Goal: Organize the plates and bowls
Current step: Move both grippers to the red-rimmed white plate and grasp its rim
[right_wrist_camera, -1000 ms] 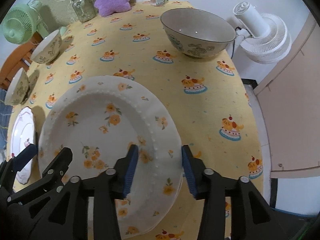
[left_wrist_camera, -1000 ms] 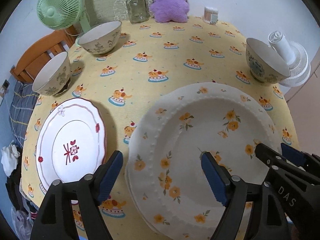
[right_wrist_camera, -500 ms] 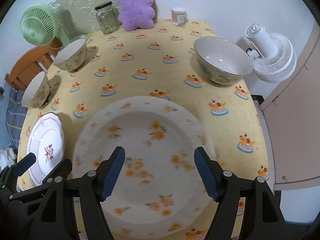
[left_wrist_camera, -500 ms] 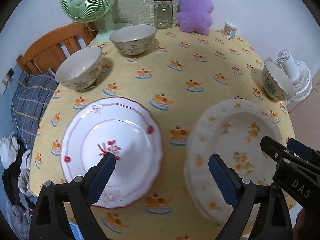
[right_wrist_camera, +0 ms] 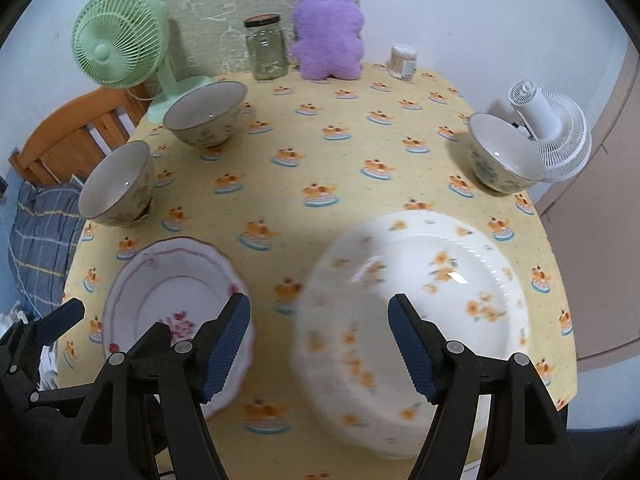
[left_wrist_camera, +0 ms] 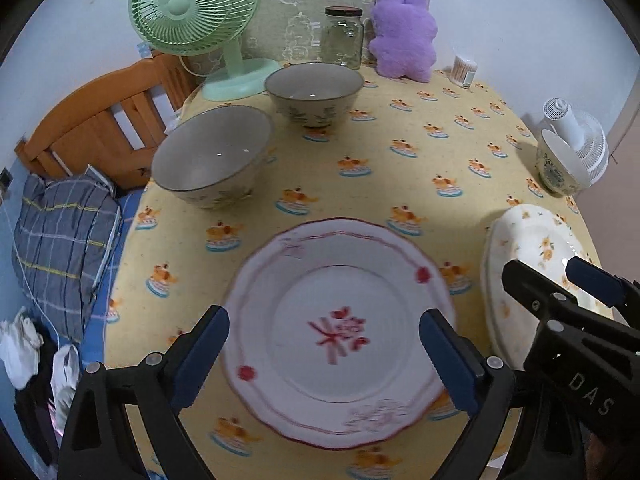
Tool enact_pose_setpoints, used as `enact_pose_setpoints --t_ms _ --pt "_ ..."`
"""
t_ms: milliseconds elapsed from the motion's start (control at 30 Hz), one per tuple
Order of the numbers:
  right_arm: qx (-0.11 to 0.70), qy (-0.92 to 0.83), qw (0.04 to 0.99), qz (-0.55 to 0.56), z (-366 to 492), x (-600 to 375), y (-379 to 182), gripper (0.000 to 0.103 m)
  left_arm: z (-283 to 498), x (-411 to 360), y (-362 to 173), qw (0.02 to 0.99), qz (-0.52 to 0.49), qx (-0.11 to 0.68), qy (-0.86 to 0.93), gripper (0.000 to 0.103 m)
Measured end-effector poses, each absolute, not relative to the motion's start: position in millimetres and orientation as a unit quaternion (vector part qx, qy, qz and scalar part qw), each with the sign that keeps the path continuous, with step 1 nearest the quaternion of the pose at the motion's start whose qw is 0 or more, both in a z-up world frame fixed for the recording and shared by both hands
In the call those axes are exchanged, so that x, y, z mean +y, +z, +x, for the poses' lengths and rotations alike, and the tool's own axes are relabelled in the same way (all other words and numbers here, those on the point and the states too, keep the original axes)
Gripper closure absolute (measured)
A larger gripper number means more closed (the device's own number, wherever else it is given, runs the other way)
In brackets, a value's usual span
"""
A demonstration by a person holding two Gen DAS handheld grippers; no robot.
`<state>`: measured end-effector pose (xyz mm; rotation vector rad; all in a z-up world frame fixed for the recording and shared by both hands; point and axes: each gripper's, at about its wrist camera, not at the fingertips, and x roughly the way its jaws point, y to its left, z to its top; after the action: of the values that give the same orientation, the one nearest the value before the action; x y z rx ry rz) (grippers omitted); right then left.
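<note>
Both grippers hung over the near edge of the table [left_wrist_camera: 472, 136]. The left gripper [left_wrist_camera: 324, 354] stood spread wide above the red-patterned plate [left_wrist_camera: 336, 320], gripping nothing. The right gripper [right_wrist_camera: 320, 344] was spread too and empty, above the near-left rim of the orange-flowered plate [right_wrist_camera: 420, 300], which reached the table's front edge. Open cloth lay between the plates and the three bowls [right_wrist_camera: 206, 114] [right_wrist_camera: 116, 184] [right_wrist_camera: 500, 154] near the side edges.
</note>
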<state>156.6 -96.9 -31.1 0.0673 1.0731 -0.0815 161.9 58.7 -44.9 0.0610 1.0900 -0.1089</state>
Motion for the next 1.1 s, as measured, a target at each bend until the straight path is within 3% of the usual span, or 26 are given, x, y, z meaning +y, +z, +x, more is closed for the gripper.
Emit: enact_pose_setpoints --t_ms 433,1100 --pt "0.522 -0.068 0.848 0.056 159.2 -31.1 -58.2 0.028 170.1 105.7 -70.1 0.846 0.049 0.527 -0.064 0.008" --pt "0.577 -0.071 0.810 0.084 188.6 -34.6 -116.9 0.028 194.8 97.9 -112.4 0.819 0.072 0.564 -0.076 0.025"
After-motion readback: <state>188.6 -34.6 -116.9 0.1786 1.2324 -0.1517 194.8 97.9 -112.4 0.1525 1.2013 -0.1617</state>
